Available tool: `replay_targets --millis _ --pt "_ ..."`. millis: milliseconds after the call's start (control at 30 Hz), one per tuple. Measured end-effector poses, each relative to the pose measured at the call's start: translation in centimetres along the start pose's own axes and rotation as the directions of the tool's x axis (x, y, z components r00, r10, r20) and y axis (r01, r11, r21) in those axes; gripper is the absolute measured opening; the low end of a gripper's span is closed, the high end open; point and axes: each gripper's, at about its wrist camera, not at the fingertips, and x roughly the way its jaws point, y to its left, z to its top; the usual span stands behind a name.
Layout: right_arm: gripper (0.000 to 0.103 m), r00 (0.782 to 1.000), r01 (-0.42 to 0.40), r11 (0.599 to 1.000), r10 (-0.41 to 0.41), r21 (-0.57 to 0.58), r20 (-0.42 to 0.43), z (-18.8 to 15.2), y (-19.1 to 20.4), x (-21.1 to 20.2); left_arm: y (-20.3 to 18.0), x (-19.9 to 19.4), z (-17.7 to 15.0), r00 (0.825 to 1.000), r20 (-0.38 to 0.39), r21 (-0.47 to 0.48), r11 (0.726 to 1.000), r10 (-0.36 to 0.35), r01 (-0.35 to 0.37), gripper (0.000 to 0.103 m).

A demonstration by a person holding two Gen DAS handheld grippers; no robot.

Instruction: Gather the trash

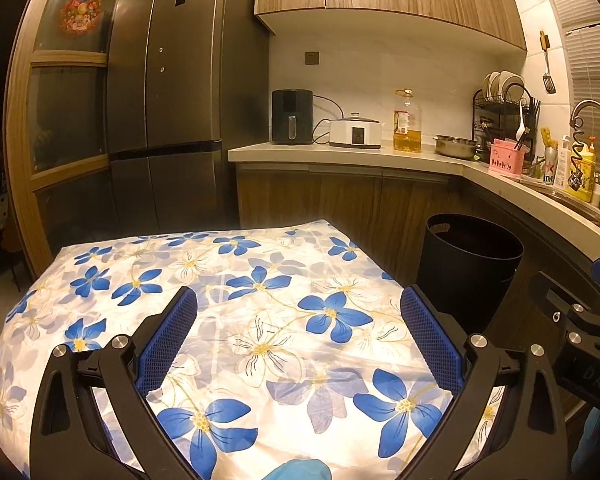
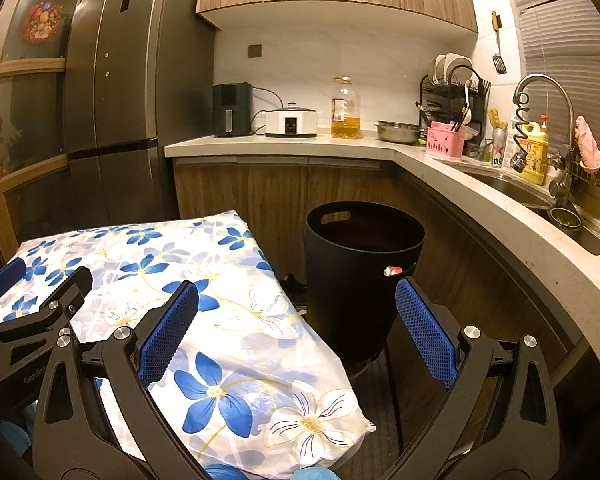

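Black bin (image 2: pixel 362 276) at one o'clock; no trash is seen on the floral tabletop (image 1: pixel 260 320).
Left gripper (image 1: pixel 298 338) and right gripper (image 2: pixel 296 334) are held apart, empty.

claws: two, the left claw (image 1: pixel 299 334) and the right claw (image 2: pixel 297 326), both spread wide with nothing in them
blue pads: two per claw, so four
trash bins: just one, the black bin (image 2: pixel 358 276) on the floor
trash: one small red-and-white bit (image 2: pixel 393 271) at the bin's rim, can't tell what it is
surfaces: one with the flowered cloth (image 1: pixel 236 320), plus one L-shaped kitchen surface (image 2: pixel 284 145)
fridges: one (image 1: pixel 168 92)
oil bottles: one (image 2: pixel 345 109)
air fryers: one (image 2: pixel 232 109)
cookers: one white (image 2: pixel 291 122)
steel bowls: one (image 2: pixel 398 131)
dish racks: one (image 2: pixel 454 100)
taps: one (image 2: pixel 542 98)
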Motion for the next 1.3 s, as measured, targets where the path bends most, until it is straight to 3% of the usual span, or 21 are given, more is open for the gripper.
replay_targets --millis 1300 --pt "0.098 1.000 -0.003 1.000 0.003 0.003 -0.004 0.10 -0.03 0.29 -0.31 0.21 -0.03 1.000 -0.008 -0.002 1.000 -0.004 0.004 0.097"
